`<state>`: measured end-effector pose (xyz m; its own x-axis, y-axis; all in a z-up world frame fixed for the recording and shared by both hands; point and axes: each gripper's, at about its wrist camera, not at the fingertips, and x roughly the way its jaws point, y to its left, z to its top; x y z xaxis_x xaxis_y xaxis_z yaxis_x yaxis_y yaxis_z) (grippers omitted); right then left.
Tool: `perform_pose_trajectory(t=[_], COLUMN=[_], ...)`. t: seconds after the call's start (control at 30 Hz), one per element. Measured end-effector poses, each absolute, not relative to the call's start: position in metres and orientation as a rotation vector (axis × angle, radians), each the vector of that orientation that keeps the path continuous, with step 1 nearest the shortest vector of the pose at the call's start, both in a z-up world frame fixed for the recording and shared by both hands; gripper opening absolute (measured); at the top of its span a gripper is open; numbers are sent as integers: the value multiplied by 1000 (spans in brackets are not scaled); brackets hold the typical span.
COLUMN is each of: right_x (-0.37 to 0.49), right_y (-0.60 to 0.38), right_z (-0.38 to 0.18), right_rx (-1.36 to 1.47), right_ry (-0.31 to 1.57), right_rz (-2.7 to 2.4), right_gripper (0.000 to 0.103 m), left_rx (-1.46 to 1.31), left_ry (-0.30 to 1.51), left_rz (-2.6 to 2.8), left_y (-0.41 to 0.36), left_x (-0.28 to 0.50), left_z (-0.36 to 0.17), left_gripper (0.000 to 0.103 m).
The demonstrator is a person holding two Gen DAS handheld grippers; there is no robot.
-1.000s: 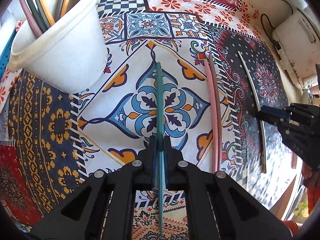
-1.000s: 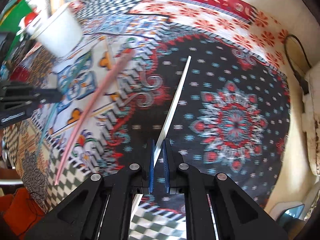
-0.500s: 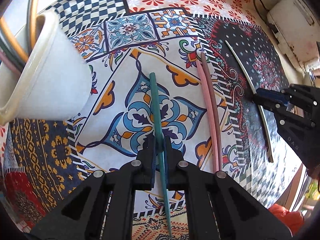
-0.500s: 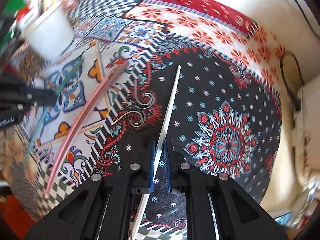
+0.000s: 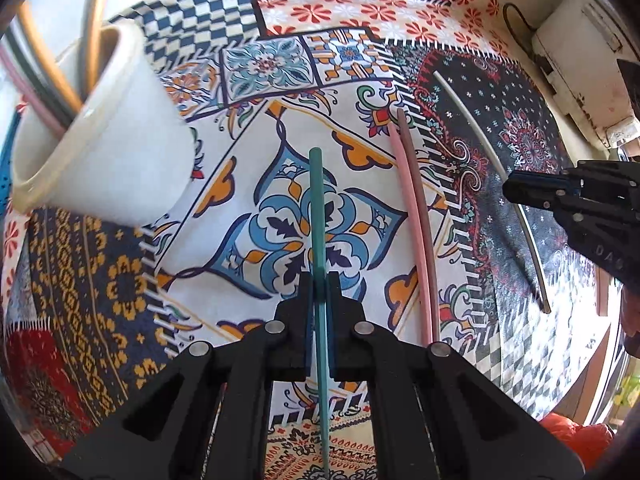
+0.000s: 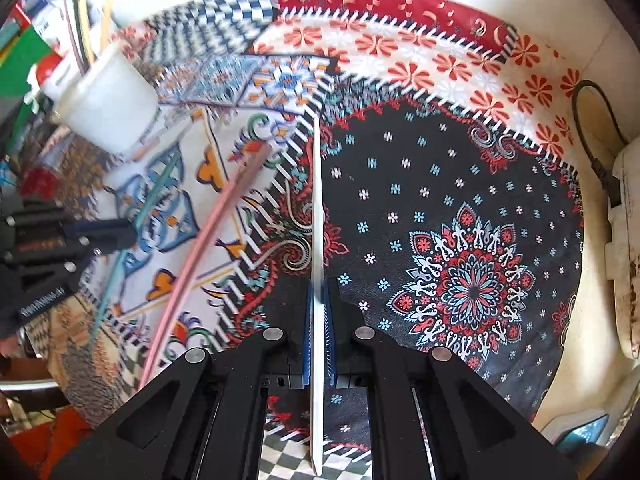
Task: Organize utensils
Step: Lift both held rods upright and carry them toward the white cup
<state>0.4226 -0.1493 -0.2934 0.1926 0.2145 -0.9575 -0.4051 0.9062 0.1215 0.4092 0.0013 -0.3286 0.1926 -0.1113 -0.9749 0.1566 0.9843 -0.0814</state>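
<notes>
Left wrist view: the patterned tablecloth (image 5: pixel 480 92) fills the frame, and the white cup (image 5: pixel 100 148), already holding several sticks, now sits far left and lower in frame than a second ago, tipped toward the camera. The left gripper (image 5: pixel 319 300) remains clamped on the teal stick (image 5: pixel 317 208), which runs straight out between its fingers. The pink stick (image 5: pixel 412 224) and brown stick (image 5: pixel 425 236) lie touching side by side on the cloth to the right. In the right wrist view the white stick (image 6: pixel 317 208), angled across the frame a second ago, now points straight ahead, pinched in the right gripper (image 6: pixel 319 304). Judgement: both sticks appear lifted and squared up; each next goes into the cup, leaving the pink and brown pair to collect.
</notes>
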Motion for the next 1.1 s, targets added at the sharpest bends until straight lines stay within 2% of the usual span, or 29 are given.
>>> perform_pose_trajectory(t=[0.17, 0.5, 0.83, 1.1], right_x=[416, 381, 388, 397], right_y=[-159, -176, -165, -147], right_z=[-262, -212, -179, -155], right_rx=[-93, 31, -8, -34], right_ry=[1235, 1062, 968, 899], right_rz=[437, 467, 493, 533], right_gripper=[5, 5, 5, 5], left_rx=[86, -60, -163, -121], left_ry=[1263, 1098, 973, 873], left_rz=[-109, -12, 72, 94], left_y=[0, 16, 47, 55], left_x=[384, 358, 346, 342], left_z=[-307, -261, -225, -189], left_gripper=[4, 4, 4, 3])
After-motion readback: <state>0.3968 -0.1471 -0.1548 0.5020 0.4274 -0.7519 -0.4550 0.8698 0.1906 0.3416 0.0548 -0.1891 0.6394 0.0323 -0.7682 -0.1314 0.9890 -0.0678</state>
